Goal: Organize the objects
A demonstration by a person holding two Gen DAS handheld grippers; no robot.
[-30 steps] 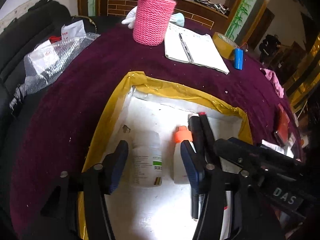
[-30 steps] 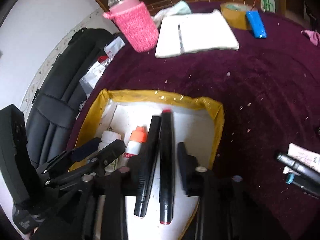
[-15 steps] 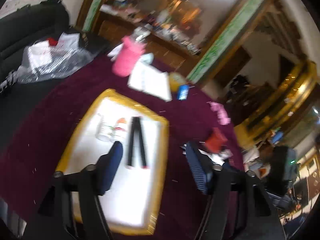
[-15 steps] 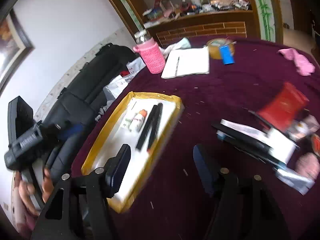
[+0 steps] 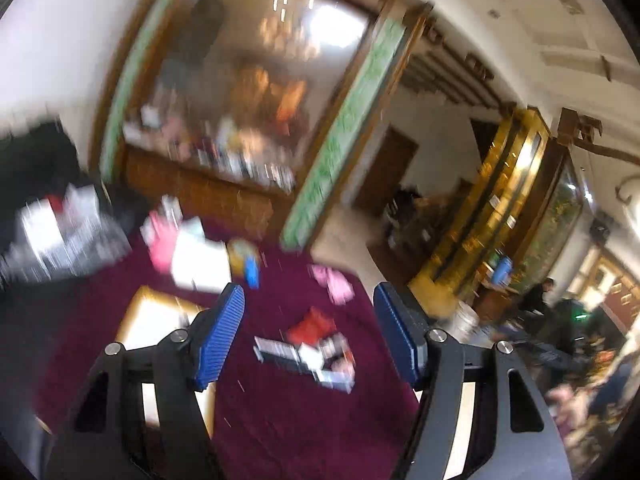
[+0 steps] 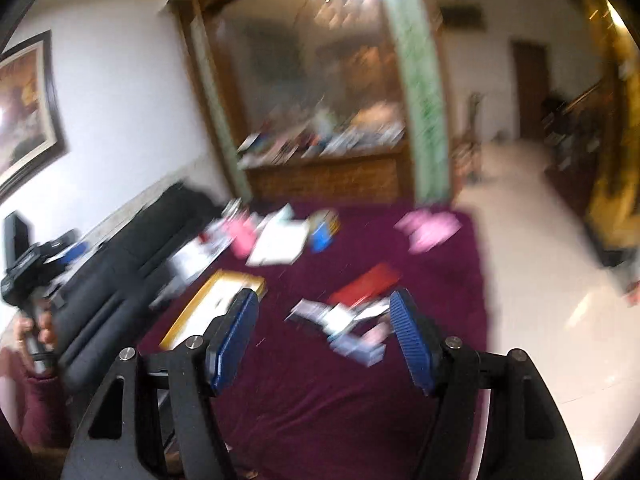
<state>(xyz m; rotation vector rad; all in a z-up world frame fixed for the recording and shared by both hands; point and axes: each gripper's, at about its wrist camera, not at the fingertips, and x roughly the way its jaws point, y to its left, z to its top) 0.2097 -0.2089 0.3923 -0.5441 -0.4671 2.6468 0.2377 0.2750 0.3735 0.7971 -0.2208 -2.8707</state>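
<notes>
Well above the purple tablecloth (image 5: 288, 420), the left gripper (image 5: 310, 334) hangs with its blue-padded jaws spread wide and nothing between them; the right gripper (image 6: 322, 338) is the same, wide and empty. Both views are heavily blurred, so small things cannot be made out. Below and to the left of the left gripper lies the yellow-rimmed tray (image 5: 152, 320), its white floor partly hidden behind the left finger; in the right wrist view the tray (image 6: 208, 300) also sits to the left, just behind that gripper's left finger. Between the spread fingers of each gripper, lower down on the cloth, lies a loose heap of small items (image 5: 312, 352) with a red flat thing (image 6: 366, 284) at its far edge. Farther off are a white notebook (image 5: 200, 264), a pink knitted cup (image 5: 162, 246), a blue object (image 5: 251, 274) and a pink cloth (image 6: 430, 228) near the far right side. Beyond the table stands a wooden cabinet (image 6: 328, 176). Far left in the right wrist view, the hand holding the left gripper (image 6: 36, 330) shows before a black sofa (image 6: 132, 256).
</notes>
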